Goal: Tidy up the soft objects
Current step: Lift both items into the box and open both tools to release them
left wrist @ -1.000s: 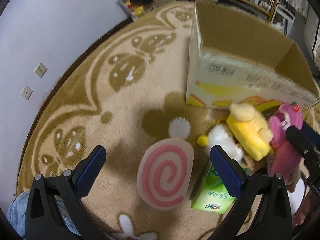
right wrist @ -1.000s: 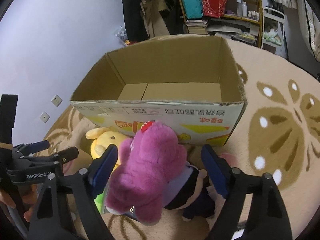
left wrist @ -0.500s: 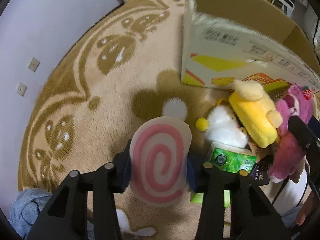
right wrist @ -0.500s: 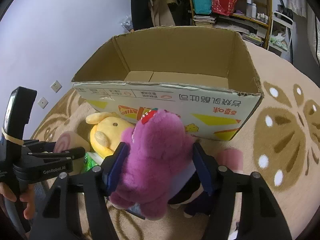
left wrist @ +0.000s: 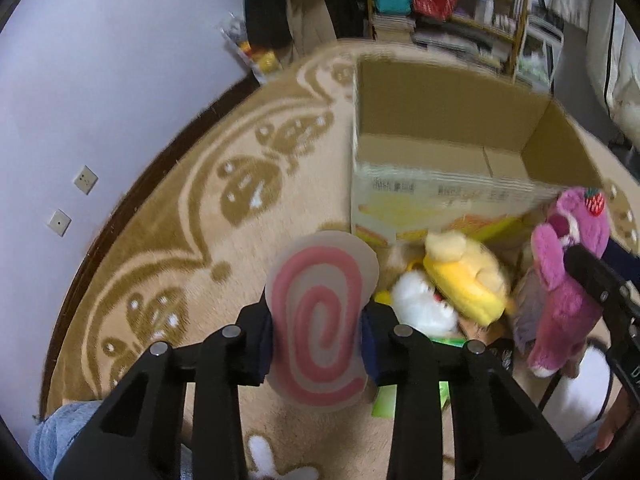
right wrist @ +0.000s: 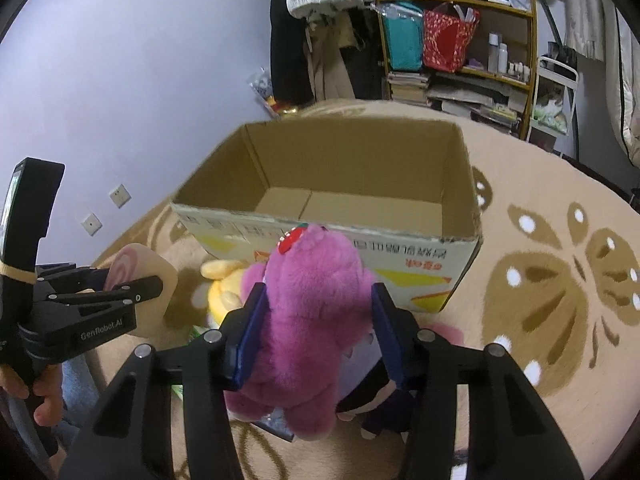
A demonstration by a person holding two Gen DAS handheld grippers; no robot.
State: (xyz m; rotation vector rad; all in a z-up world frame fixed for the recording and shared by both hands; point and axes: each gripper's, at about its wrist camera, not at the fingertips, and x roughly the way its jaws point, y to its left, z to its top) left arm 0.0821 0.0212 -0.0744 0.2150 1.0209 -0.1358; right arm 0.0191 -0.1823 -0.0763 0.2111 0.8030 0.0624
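My left gripper (left wrist: 318, 322) is shut on a round beige plush with a pink swirl (left wrist: 320, 264) and holds it above the carpet. In the right wrist view, that gripper (right wrist: 132, 284) and the swirl plush (right wrist: 136, 260) show at the left. My right gripper (right wrist: 318, 320) has its jaws closing, and the blue pads press the sides of a purple bear plush (right wrist: 316, 272) with a strawberry on its head. An open cardboard box (right wrist: 320, 220) stands just behind, with nothing visible inside. The bear (left wrist: 568, 280) shows at the right of the left wrist view.
A yellow plush (left wrist: 468, 276), a white plush (left wrist: 420, 304) and a green pack (left wrist: 384, 396) lie in front of the box (left wrist: 440, 184). A dark-clothed doll (right wrist: 376, 396) lies under the bear. A crowded shelf (right wrist: 460, 48) stands behind, with the wall at the left.
The left gripper went from open to shut on the swirl plush and lifted it. The right jaws narrowed onto the purple bear, and both grippers rose.
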